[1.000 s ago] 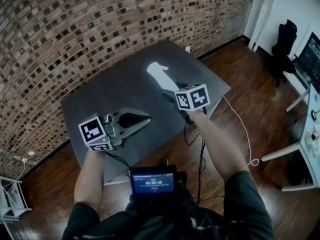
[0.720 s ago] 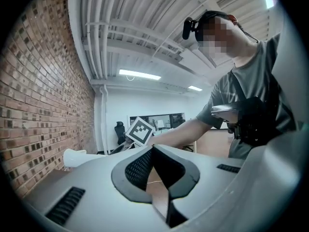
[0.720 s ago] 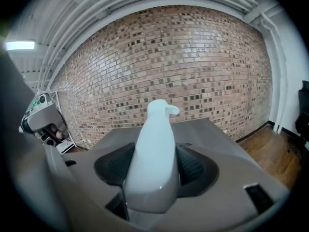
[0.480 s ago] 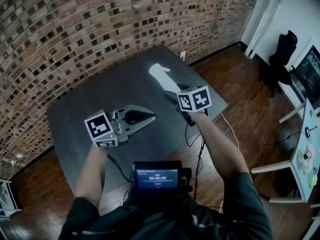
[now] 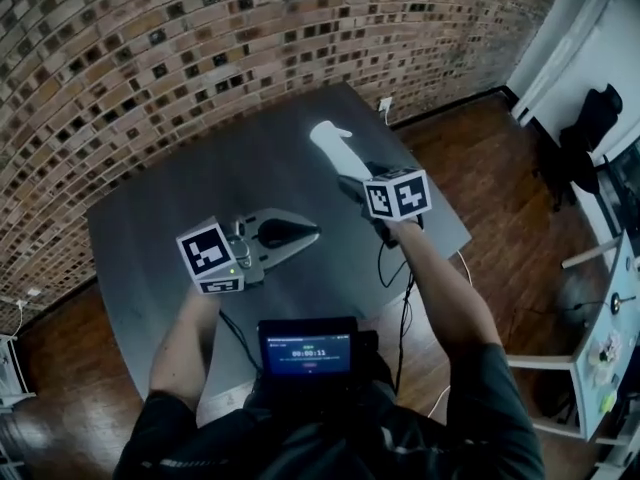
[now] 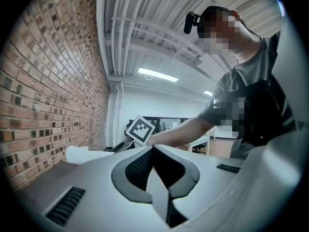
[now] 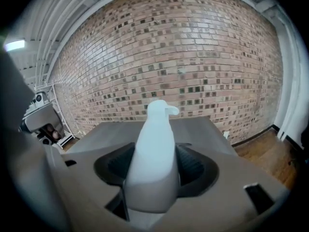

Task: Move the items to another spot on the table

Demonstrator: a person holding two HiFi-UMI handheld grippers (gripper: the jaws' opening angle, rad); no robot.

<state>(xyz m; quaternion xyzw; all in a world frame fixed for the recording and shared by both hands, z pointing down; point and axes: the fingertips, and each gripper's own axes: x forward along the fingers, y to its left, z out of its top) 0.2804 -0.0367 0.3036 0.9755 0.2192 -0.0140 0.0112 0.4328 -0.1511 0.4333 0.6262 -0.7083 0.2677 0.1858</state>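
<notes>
Right tongs (image 7: 153, 151) are clamped on the white bottle (image 7: 155, 129). Both dark pads (image 7: 195, 166) press its wide lower body from either side, and the bottle fills the gap between them. Its narrow end, with the little spout (image 7: 171, 111) turned to the right in your right gripper view, reaches out past the tips toward the brick wall (image 7: 169, 47). From your head view the bottle lies stretched out ahead of those tongs, over the far part of the dark grey worktop (image 5: 160, 228). Whether it touches the surface, I can't tell. The marker cube (image 5: 397, 195) sits just behind the grip, above your wrist.

Now your left tongs (image 6: 152, 149): drawn together, tips meeting in a point, with only the dark hollow of their pads behind the tips. What the pale wedge low in that hollow is, I can't say. They hang over the nearer part of the worktop, pointing across toward the right tongs. In the left gripper view the bottle shows white ahead and to the left of those tips, well apart from them. The right tongs' cube is just behind it, and your forearm (image 6: 186, 129) runs back from there. A small lit screen (image 5: 308, 350) sits at your chest, behind both tongs.
</notes>
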